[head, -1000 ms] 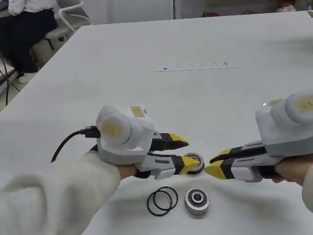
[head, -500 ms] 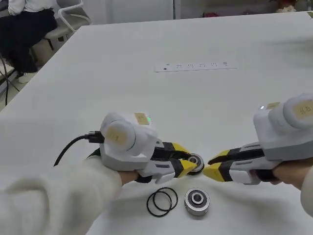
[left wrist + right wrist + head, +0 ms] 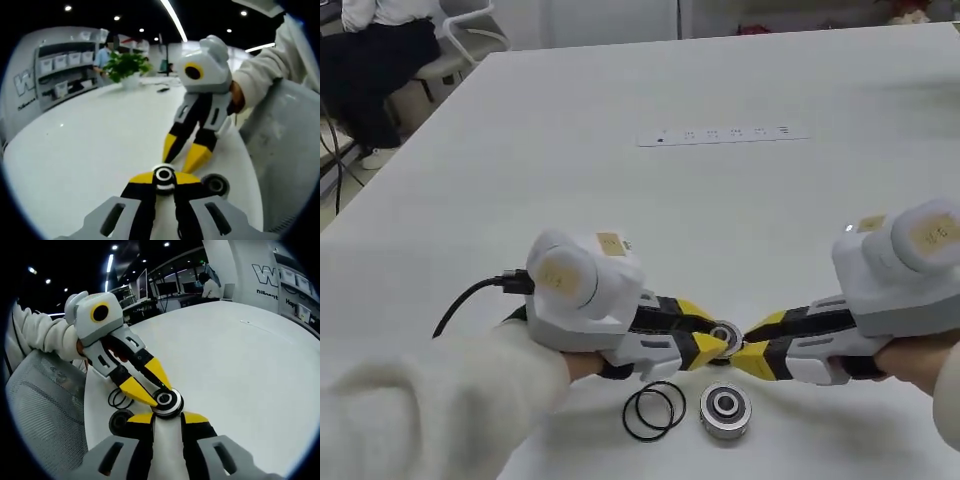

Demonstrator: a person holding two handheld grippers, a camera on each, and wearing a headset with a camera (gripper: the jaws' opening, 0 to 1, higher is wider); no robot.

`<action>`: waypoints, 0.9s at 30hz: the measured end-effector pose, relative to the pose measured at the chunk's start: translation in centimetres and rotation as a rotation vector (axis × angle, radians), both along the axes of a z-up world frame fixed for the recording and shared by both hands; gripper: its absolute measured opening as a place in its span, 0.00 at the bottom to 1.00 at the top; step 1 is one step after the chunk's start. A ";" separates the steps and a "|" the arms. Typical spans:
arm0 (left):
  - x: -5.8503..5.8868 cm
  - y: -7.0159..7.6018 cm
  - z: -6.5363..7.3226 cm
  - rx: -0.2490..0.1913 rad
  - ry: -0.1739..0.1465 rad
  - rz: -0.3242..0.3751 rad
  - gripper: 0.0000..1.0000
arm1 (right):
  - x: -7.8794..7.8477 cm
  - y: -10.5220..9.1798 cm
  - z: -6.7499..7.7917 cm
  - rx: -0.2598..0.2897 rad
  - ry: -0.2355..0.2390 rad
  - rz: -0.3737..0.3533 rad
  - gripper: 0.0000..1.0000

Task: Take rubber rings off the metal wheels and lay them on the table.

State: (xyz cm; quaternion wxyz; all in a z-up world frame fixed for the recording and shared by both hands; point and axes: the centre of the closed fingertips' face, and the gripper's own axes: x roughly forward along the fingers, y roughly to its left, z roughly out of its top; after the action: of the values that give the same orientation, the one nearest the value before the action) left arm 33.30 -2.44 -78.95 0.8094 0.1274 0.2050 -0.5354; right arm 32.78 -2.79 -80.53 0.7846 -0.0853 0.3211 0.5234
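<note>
A small metal wheel (image 3: pixel 724 336) is held just above the white table (image 3: pixel 620 180), with my left gripper (image 3: pixel 713 338) shut on it from the left. In the left gripper view the wheel (image 3: pixel 164 175) sits between my yellow tips (image 3: pixel 164 181). My right gripper (image 3: pixel 752 342) comes in from the right, slightly open, its tips at the wheel's edge (image 3: pixel 167 401). Two black rubber rings (image 3: pixel 653 410) lie overlapping on the table in front. A second metal wheel (image 3: pixel 724 410) stands beside them on the right.
A white socket strip (image 3: pixel 725 135) lies flat at the table's middle. A black cable (image 3: pixel 470 298) trails left from the left gripper. A person sits on a chair (image 3: pixel 470 40) beyond the far left corner.
My left gripper went from open around the wheel to shut on it. The right gripper moved left until its tips reached the wheel.
</note>
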 end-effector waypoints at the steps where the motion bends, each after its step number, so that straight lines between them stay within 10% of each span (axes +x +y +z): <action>1: 0.0 0.0 0.0 0.000 0.000 0.000 0.14 | 0.0 0.0 0.0 0.001 -0.003 0.004 0.18; 27: -0.1 0.0 -0.1 -0.004 0.003 0.009 0.14 | 0.2 -0.5 -0.3 -0.059 -0.084 0.050 0.01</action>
State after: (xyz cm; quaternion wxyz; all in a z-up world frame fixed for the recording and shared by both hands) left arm 33.19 -2.42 -79.01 0.8117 0.1240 0.2056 -0.5325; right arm 32.97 -3.26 -80.81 0.7813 -0.1384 0.3008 0.5290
